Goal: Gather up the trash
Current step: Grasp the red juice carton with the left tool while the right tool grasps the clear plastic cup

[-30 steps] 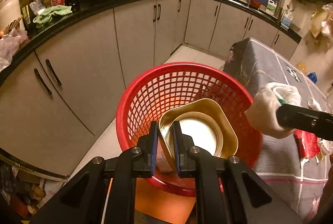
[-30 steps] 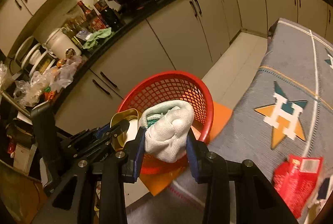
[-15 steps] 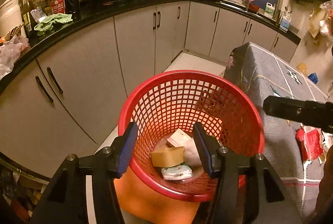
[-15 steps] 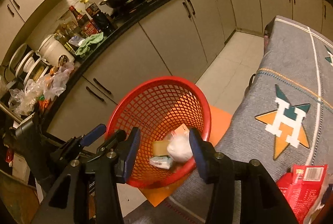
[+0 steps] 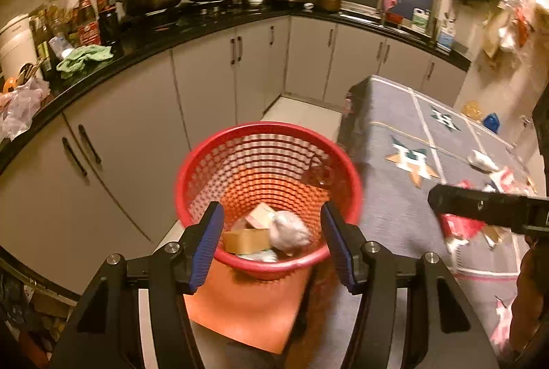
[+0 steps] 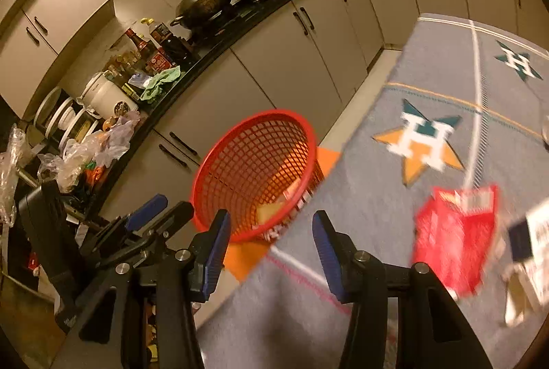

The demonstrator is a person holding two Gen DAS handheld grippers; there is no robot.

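A red mesh basket (image 5: 212, 163) (image 6: 219, 170) stands on an orange stool (image 5: 240, 307) beside the table. In it lie a brown tape roll (image 5: 245, 240), a white crumpled wad (image 5: 288, 230) and a small box (image 5: 260, 214). My left gripper (image 5: 271, 243) is open and empty above the basket's near rim. My right gripper (image 6: 269, 249) is open and empty over the table edge, right of the basket. A red packet (image 6: 453, 231) (image 5: 459, 226) and more wrappers (image 6: 528, 245) lie on the grey star-patterned cloth (image 6: 394, 197).
Grey cabinets under a black counter (image 5: 206, 25) with woks, bottles and a green cloth run along the left and back. Plastic bags (image 6: 96, 146) crowd the counter's near end. More scraps (image 5: 487, 163) lie on the table's far right.
Both grippers opened and dropped their loads, the gold tape roll and the white wad, into the basket. Both then pulled back, the right one swinging right over the table.
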